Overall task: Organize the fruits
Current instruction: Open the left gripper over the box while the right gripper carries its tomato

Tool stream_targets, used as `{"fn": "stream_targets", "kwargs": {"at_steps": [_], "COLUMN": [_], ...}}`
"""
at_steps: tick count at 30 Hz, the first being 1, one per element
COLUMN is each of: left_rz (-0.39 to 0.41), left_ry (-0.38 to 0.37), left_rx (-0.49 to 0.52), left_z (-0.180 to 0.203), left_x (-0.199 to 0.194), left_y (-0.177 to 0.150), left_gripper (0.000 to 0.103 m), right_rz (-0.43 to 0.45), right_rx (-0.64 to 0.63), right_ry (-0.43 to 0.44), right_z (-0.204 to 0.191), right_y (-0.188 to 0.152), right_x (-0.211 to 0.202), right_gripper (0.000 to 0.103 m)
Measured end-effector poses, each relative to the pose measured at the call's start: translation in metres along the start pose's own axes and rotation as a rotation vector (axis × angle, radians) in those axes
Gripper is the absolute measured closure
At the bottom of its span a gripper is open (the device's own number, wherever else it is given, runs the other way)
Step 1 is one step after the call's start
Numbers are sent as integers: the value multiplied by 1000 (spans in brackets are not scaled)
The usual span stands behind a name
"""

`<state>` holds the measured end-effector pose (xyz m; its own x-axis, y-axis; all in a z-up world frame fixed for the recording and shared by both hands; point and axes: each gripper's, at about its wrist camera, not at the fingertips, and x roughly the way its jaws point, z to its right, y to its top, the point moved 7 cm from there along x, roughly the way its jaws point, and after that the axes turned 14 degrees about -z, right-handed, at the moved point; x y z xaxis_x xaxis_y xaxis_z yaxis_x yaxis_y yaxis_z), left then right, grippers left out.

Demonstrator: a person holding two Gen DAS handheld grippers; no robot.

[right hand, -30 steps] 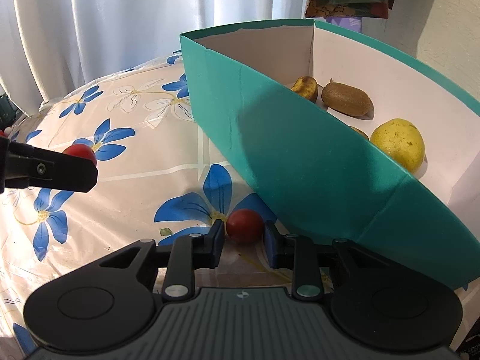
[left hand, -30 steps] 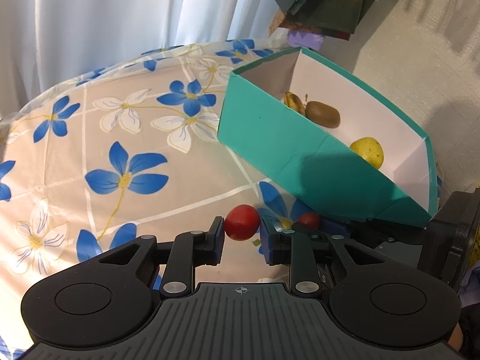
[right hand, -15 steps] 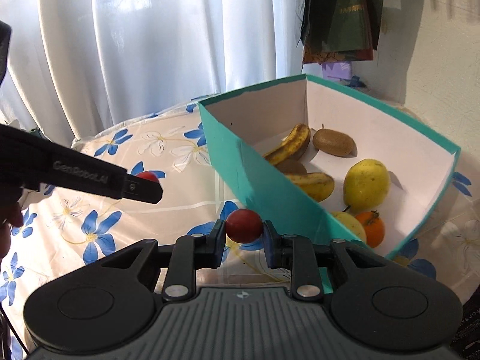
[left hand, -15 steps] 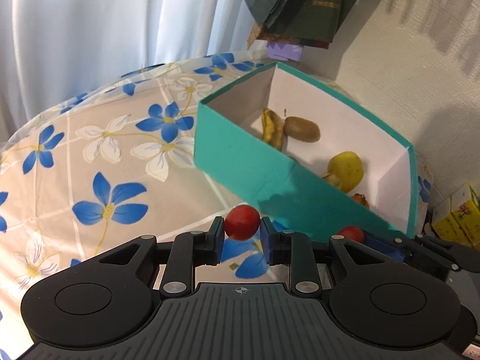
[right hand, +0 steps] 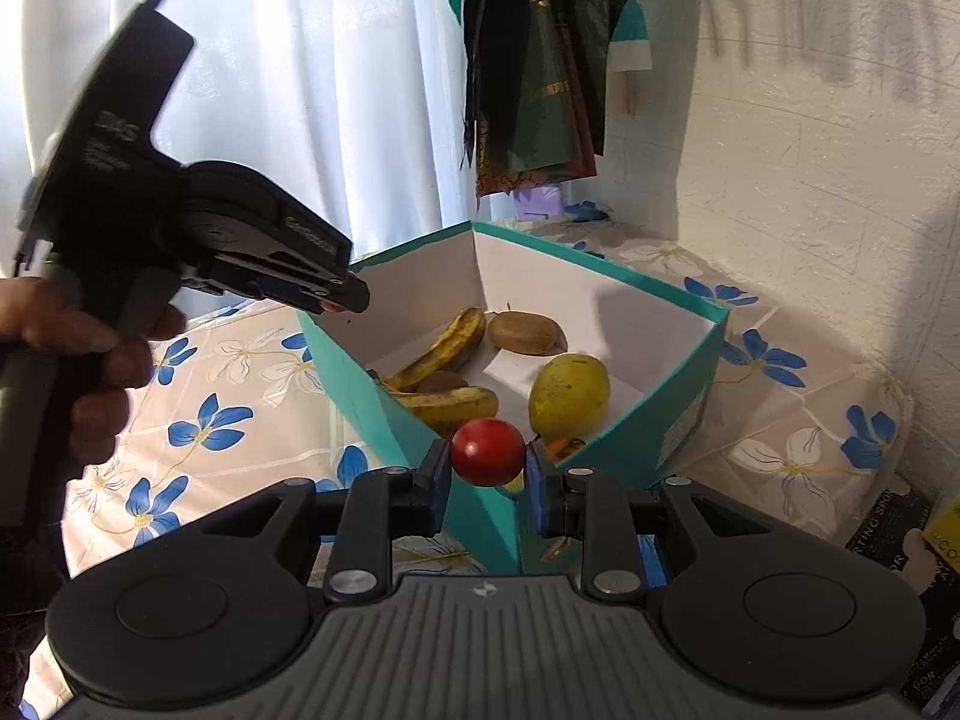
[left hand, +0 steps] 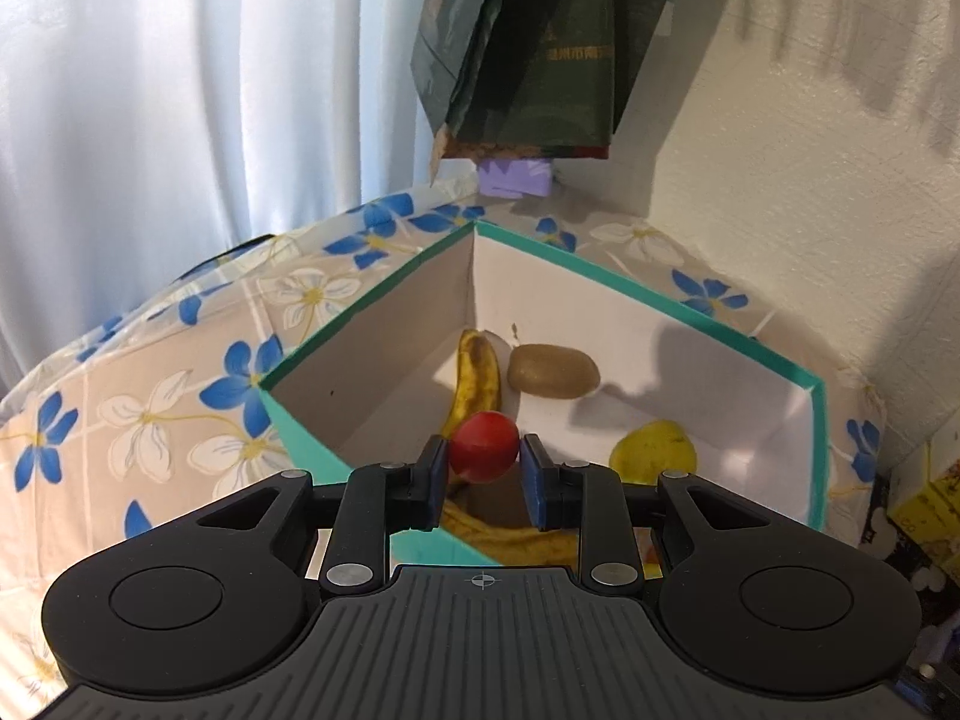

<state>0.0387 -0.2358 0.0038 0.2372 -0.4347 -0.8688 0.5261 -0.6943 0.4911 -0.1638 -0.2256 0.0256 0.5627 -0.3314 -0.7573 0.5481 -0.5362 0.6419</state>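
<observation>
A red tomato (left hand: 483, 446) was gripped in each tongs, the left tongs (left hand: 483, 468) held over the teal box (left hand: 660, 307), the right tongs (right hand: 487, 474) nearer its near corner.

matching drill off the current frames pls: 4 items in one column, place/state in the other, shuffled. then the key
Items
1. kiwi
2. yellow pear
3. purple block
4. left tomato

Places/states
A. clamped in the left hand-held gripper, over the teal box
B. on the tablecloth beyond the box's far corner, under the hanging dark bags
C. lying in the box by its far corner, next to a banana tip
D. in the box near its right wall

Pairs: 1-C, 2-D, 3-B, 4-A
</observation>
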Motion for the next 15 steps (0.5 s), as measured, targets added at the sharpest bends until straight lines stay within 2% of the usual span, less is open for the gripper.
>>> {"fn": "stream_targets", "kwargs": {"at_steps": [2,6,13,15], "left_rz": [-1,-31,-74,-82], "left_ry": [38,60,103,128], "left_rx": [2,14,9,16], "left_z": [4,12,18,17], "left_x": [16,42,66,70], "left_y": [7,12,11,9], "left_gripper": [74,74,72,68], "right_rz": [10,25,44,50], "right_rx": [9,21,53,57], "right_ry": [-10,-29,-58,-58], "right_z": [6,17,35,38], "right_y": [-2,-6,-12,-12], "right_x": [-4,-13,-24,-25], "right_gripper": [78,78,78,78]}}
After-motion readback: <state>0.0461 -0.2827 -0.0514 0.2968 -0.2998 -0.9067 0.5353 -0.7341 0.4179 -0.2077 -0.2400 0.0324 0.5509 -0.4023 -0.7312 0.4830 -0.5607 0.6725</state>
